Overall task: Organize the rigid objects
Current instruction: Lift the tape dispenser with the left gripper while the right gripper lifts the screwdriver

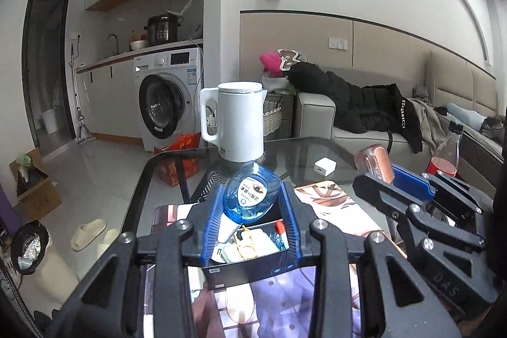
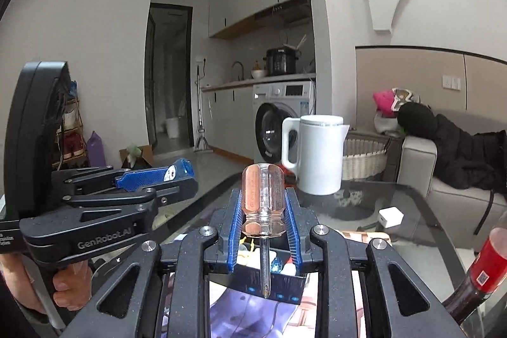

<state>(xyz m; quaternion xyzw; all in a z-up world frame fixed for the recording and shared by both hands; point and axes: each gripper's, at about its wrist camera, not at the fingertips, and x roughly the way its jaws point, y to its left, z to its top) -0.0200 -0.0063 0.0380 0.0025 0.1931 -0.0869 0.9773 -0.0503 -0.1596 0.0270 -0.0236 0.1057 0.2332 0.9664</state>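
My left gripper (image 1: 252,205) is shut on a clear blue bottle (image 1: 250,195) with a white cap, held above a dark open box (image 1: 250,270) that holds several small items. My right gripper (image 2: 263,219) is shut on a screwdriver (image 2: 261,198) with a clear orange-tinted handle, its metal shaft pointing down towards the same box (image 2: 272,285). The right gripper also shows in the left wrist view (image 1: 408,189), to the right of the left one. The left gripper shows in the right wrist view (image 2: 152,179), at the left.
A white kettle (image 1: 236,121) stands at the far end of the glass table (image 1: 317,148). A white charger cube (image 1: 324,167) lies near it. A bottle with red liquid (image 1: 445,154) stands at the right. A printed mat (image 1: 329,198) lies under the box.
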